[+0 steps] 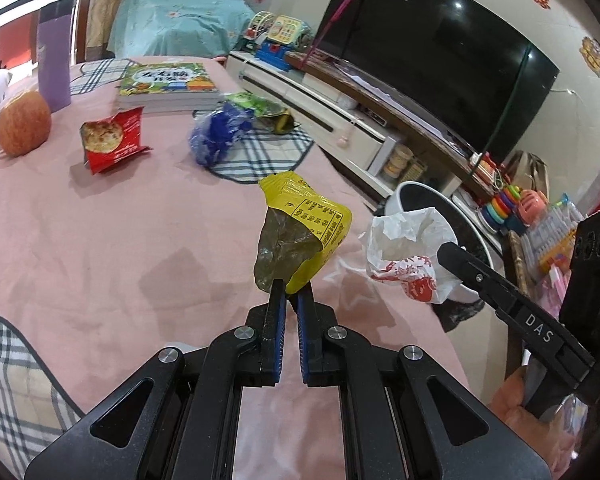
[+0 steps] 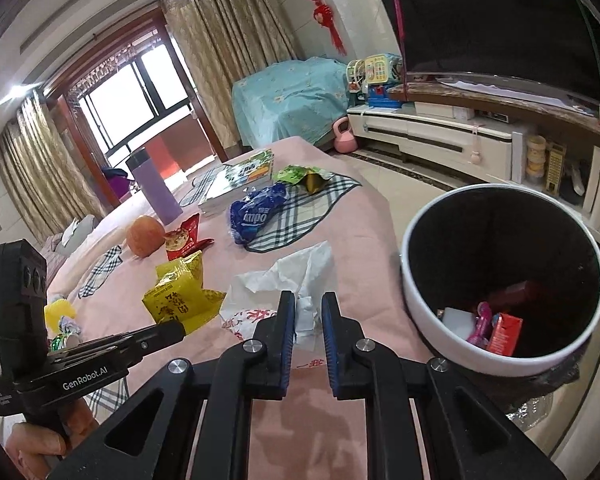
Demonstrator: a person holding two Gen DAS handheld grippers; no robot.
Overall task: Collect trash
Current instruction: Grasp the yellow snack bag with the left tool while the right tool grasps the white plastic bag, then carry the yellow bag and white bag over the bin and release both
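Left gripper [image 1: 288, 296] has its jaws clamped on the yellow wrapper [image 1: 304, 232], the right gripper [image 2: 307, 312] on the white bag [image 2: 284, 280]. Bin [image 2: 428, 312] holds a few bits already; red [image 1: 112, 140], blue [image 1: 216, 136] and green [image 1: 256, 106] packets still on the desk [image 1: 100, 240].

A crumpled yellow plastic wrapper with black print [image 1: 306, 220] beside a white plastic bag with red print [image 1: 410, 256]; pink cloth on the desk [image 1: 100, 240]; a round bin, white outside and black inside [image 2: 432, 308]; a black-and-white plaid mat [image 1: 260, 152] beyond the wrapper.
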